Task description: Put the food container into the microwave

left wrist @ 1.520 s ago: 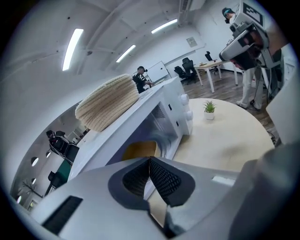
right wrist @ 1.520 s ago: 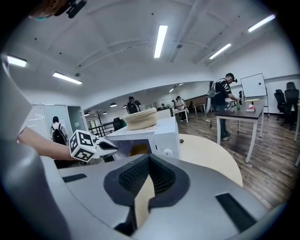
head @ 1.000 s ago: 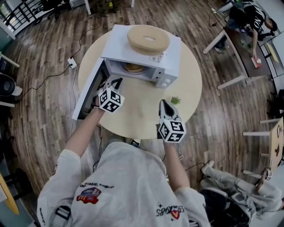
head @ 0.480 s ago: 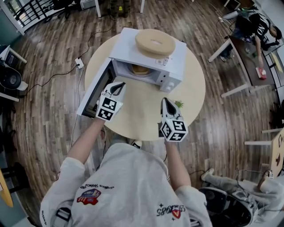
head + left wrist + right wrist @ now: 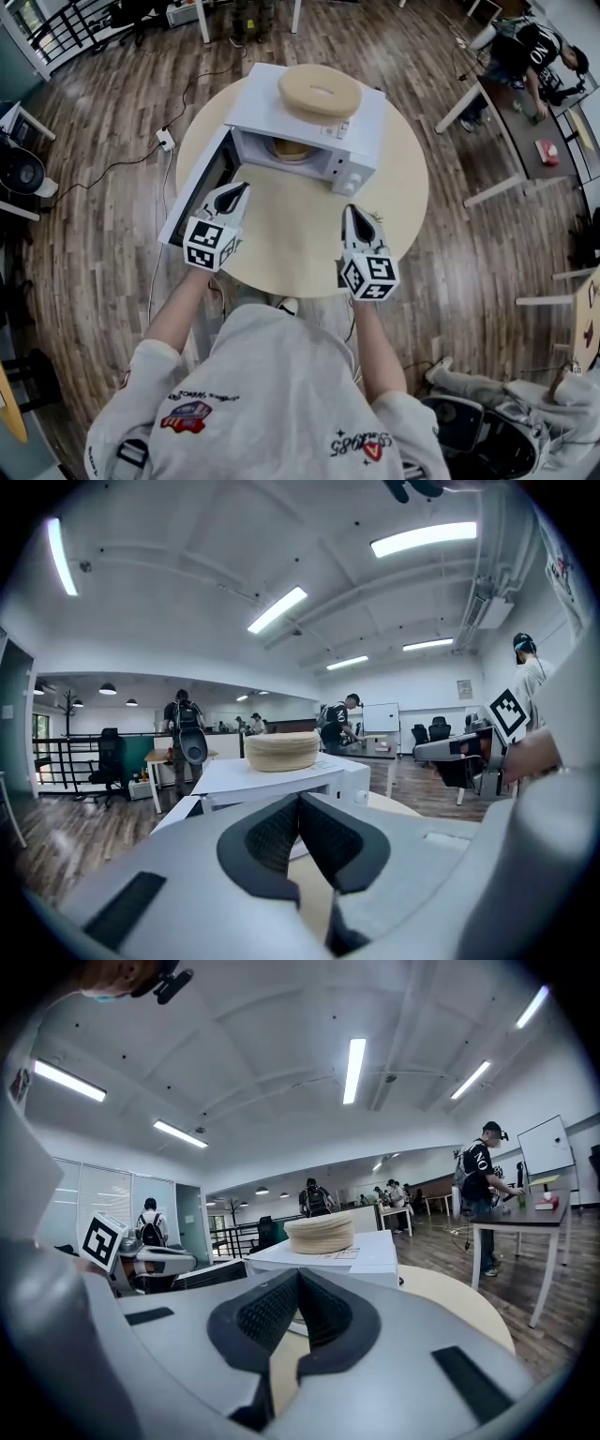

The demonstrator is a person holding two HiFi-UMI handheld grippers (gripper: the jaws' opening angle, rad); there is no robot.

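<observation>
A white microwave stands on the far half of a round, pale tabletop, its door swung wide open to the left. The food container, tan in colour, already sits inside the cavity, only partly visible under the microwave's top edge. A thick, round, beige disc with a shallow dent in its middle lies on the microwave's roof.

The left tongs hover just in front of the open door's inner face, pointing toward the cavity. Their 2 jaws are clenched together with nothing between them. The right tongs hang over the tabletop's right half, in front of the microwave's control panel, jaws likewise pressed together and empty. A small green plant sits on the tabletop just beside the right tongs' tip.

On the wooden floor to the left, a white power strip lies with a cable running from it. A person bends over a desk at the upper right.
</observation>
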